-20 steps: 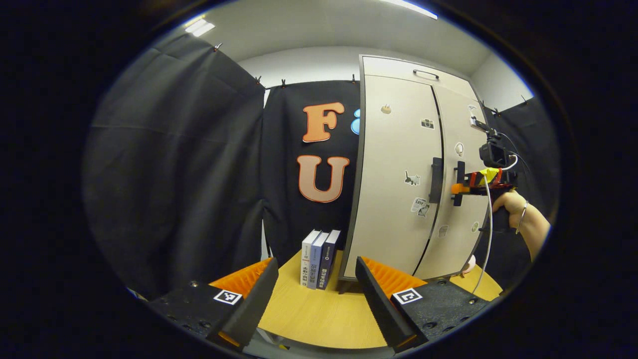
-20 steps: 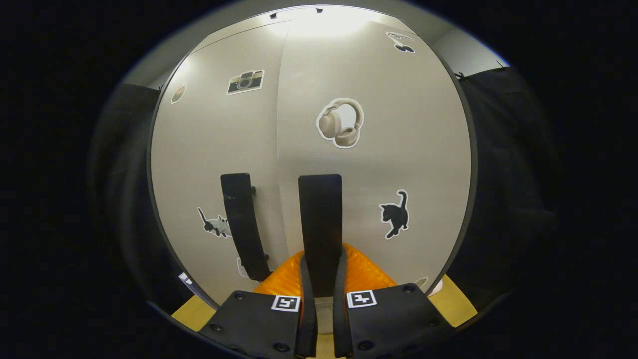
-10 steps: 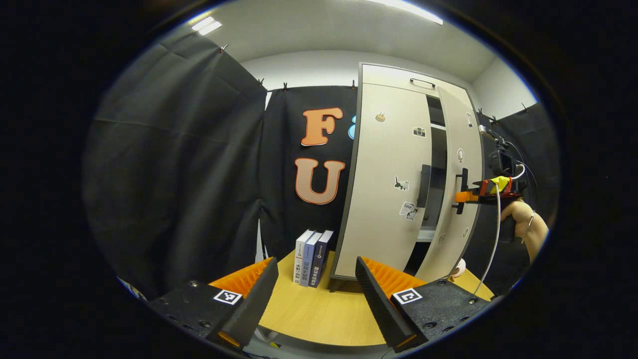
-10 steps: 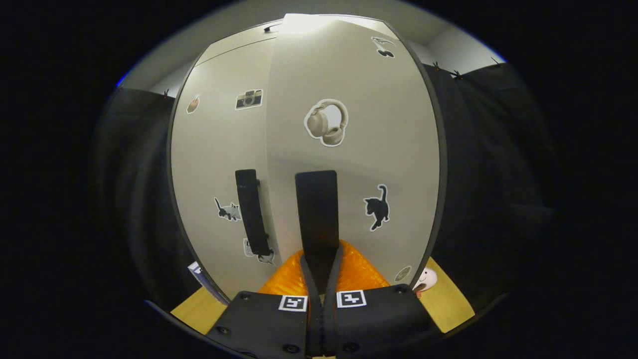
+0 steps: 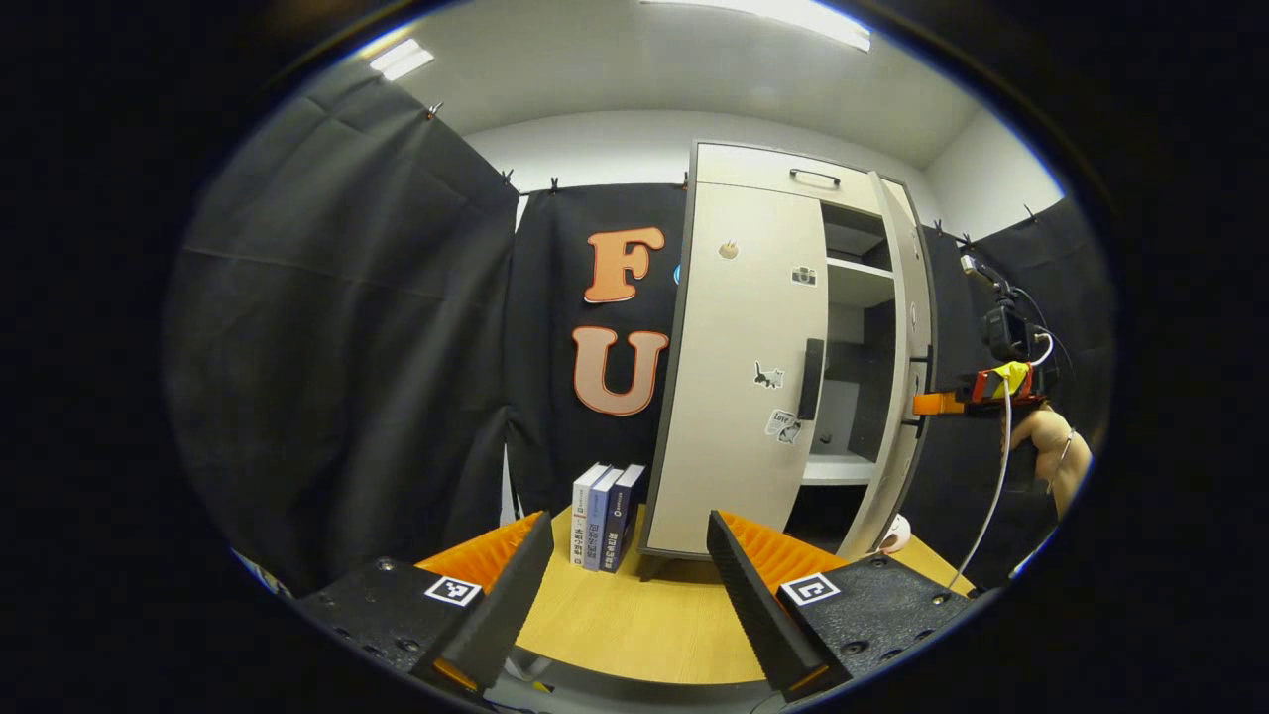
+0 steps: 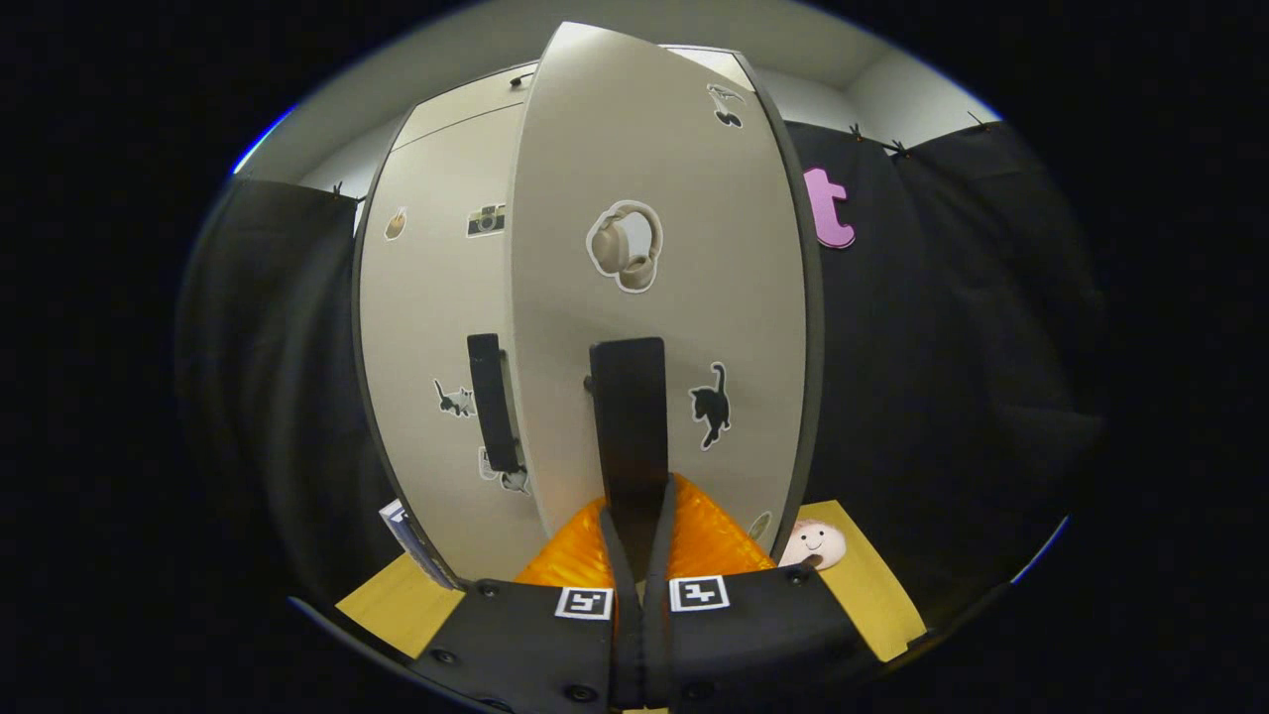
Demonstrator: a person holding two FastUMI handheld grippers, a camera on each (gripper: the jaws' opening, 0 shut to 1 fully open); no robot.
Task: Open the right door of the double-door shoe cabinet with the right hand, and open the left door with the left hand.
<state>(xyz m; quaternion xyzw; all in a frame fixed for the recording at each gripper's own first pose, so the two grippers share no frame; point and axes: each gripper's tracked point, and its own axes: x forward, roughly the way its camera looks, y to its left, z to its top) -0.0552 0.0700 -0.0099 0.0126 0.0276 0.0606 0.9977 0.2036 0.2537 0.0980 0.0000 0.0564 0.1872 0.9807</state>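
The cabinet (image 5: pixel 753 367) stands on a wooden table (image 5: pixel 634 625), with the black cloth behind it. Its right door (image 6: pixel 654 297) stands swung out, and in the left gripper view it is seen nearly edge-on, so its face is hard to read there. Through the gap two shelves (image 5: pixel 843 466) show inside; the space below the lower one is dark and what it holds cannot be made out. The left door (image 5: pixel 744 367) is flat against the cabinet.

There are two dark upright handles. The left handle (image 5: pixel 811 365) is free. The right handle (image 6: pixel 628 426) is clamped between the fingers of the right gripper (image 6: pixel 634 540), whose fingers press on it from both sides; the handle's lower end is hidden between them. From the left gripper view the right gripper (image 5: pixel 937 404) sits at the door's edge, held by a hand (image 5: pixel 1051 456) partly cut off at the right.

The left gripper (image 5: pixel 625 585) hangs near the table's front, well apart from the cabinet, its fingers spread wide with nothing between them.

Three books (image 5: pixel 598 516) stand upright just left of the cabinet. One small round smiling figure (image 6: pixel 813 543) sits on the table at the right door's foot, partly hidden by the gripper. Stickers on the doors: two cats, one camera, one pair of headphones; others are too small to tell.
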